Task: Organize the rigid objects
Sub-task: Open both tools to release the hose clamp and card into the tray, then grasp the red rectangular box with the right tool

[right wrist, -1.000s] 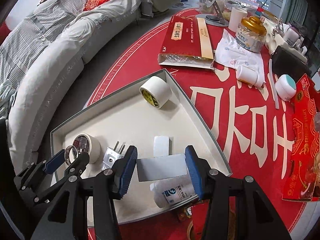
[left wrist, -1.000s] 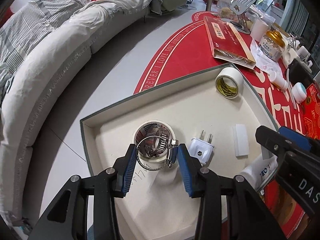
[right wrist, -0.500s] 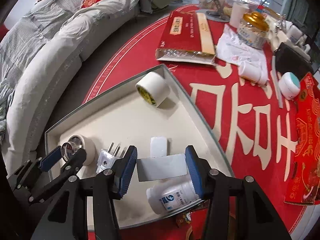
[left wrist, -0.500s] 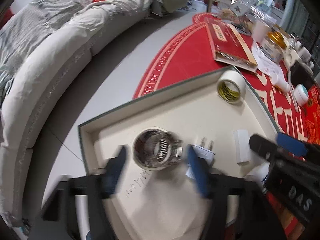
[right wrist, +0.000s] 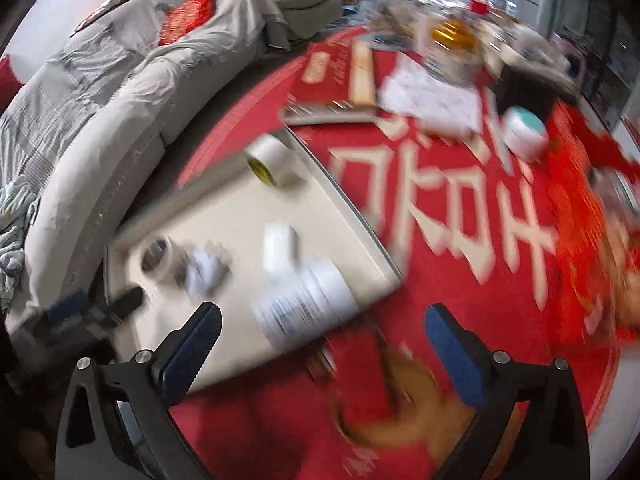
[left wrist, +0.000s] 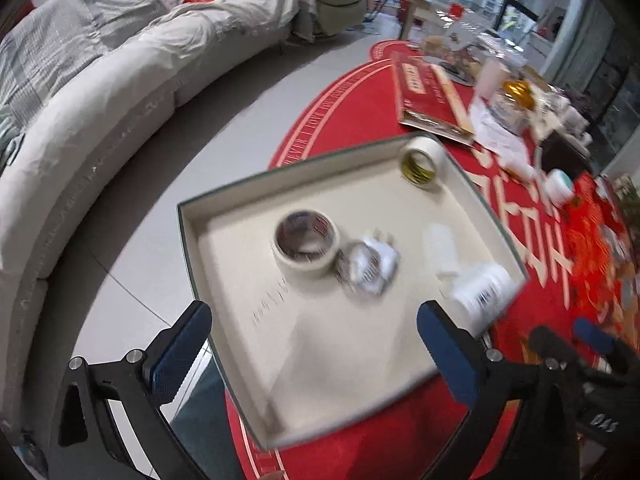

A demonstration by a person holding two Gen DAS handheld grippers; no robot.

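Both grippers have just opened wide and pulled back, leaving the hose clamp (left wrist: 354,266) and white card (right wrist: 280,246) in the tray (left wrist: 200,240). Release done, I judge; next I pick another loose item from the table.

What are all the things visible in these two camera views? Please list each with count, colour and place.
tray: 1, cream inside with dark rim, on the red table cover
tape roll: 1, cream, lying flat in the tray
hose clamp: 1, metal, blurred, beside that roll
plug adapter: 1, white, by the clamp
second tape roll: 1, cream, in the tray's far corner
white block: 1, flat in the tray
bottle: 1, white, lying at the tray's near corner
flat box: 1, red, beyond the tray
gold-lidded jar: 1, far side of the table
sofa: 1, grey, left
left gripper: jaws open, empty, just opened
right gripper: jaws open, empty, just opened
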